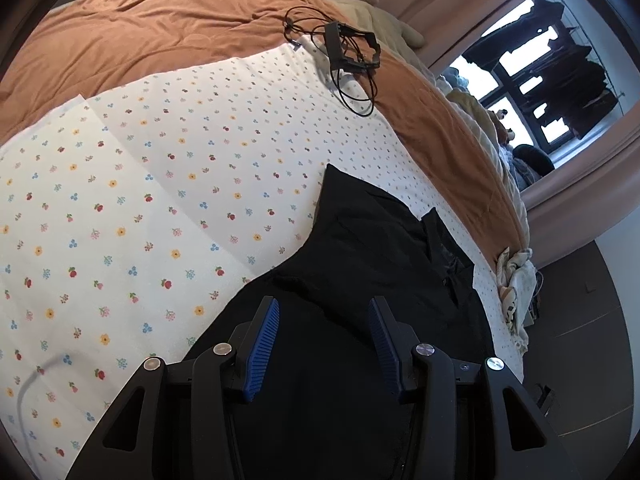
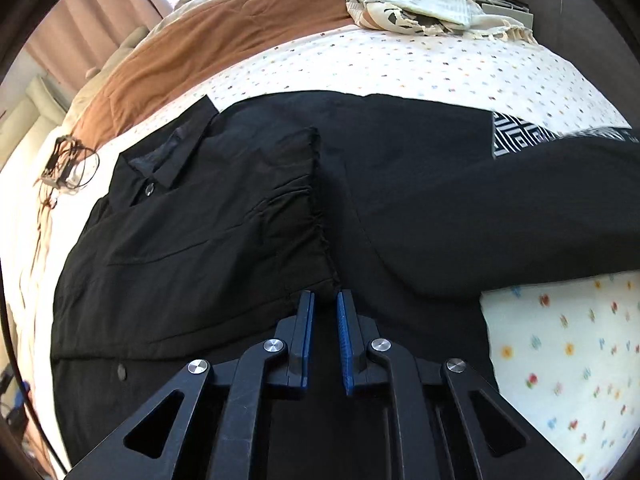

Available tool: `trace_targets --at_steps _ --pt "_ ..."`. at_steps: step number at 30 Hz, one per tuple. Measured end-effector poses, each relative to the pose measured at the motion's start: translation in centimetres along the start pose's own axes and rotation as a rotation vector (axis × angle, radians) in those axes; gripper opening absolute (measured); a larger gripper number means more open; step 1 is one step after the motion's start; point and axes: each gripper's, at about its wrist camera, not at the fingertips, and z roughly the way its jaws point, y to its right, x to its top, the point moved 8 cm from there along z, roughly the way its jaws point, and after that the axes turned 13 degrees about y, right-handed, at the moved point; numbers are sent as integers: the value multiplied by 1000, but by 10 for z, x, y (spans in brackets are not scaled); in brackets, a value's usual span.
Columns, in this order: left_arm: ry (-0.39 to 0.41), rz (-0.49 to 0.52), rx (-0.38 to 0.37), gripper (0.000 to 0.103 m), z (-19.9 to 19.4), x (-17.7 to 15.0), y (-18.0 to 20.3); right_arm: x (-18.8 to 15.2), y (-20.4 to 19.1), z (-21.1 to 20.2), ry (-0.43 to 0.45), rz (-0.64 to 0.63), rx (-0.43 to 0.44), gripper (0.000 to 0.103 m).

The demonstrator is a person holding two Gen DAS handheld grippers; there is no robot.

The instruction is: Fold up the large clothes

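A large black shirt (image 2: 200, 240) lies spread on a floral sheet (image 2: 400, 64), its collar (image 2: 176, 160) to the left. One sleeve (image 2: 288, 200) is folded across the chest and its gathered cuff ends at my right gripper (image 2: 325, 294), whose jaws stand nearly together with the cuff corner pinched between the tips. The other sleeve (image 2: 520, 208) stretches out to the right. In the left wrist view my left gripper (image 1: 323, 302) hovers open over the black shirt (image 1: 380, 240), with only the cloth below showing between its blue pads.
The floral sheet (image 1: 160, 200) covers an orange duvet (image 1: 160, 20). A black device with tangled cables (image 1: 348, 52) lies near the sheet's far edge. A crumpled pale cloth (image 2: 420, 4) sits at the bed's edge, and a black-and-white patterned piece (image 2: 516, 136) peeks out by the shirt.
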Motion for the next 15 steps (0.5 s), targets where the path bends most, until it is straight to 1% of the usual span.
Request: trace_targets --at_steps 3,6,8,9,10,11,12,13,14,15 --pt "14 -11 20 48 -3 4 -6 4 -2 5 -1 -4 -7 13" --pt "16 -30 38 48 -3 5 -11 4 -4 -4 4 -33 -11 13" --pt "9 -41 38 49 -2 3 -11 3 -3 -11 0 -53 -5 18" --pt "6 -43 33 49 -1 2 -9 2 -3 -15 -1 -56 0 32" --pt "5 -39 26 49 -1 1 -5 2 -2 -19 1 -58 6 51" --pt "8 -27 18 51 -1 1 -1 3 -2 -26 17 -64 18 58" --pt "13 -10 15 52 -2 0 3 4 -1 -33 35 -74 24 62" --pt "13 5 24 55 -4 -2 5 5 -1 -41 46 -88 22 62" --pt "5 14 33 62 -8 -8 7 5 1 -51 52 -108 9 62" --pt "-3 13 28 65 -10 -12 9 6 3 -58 61 -116 3 62"
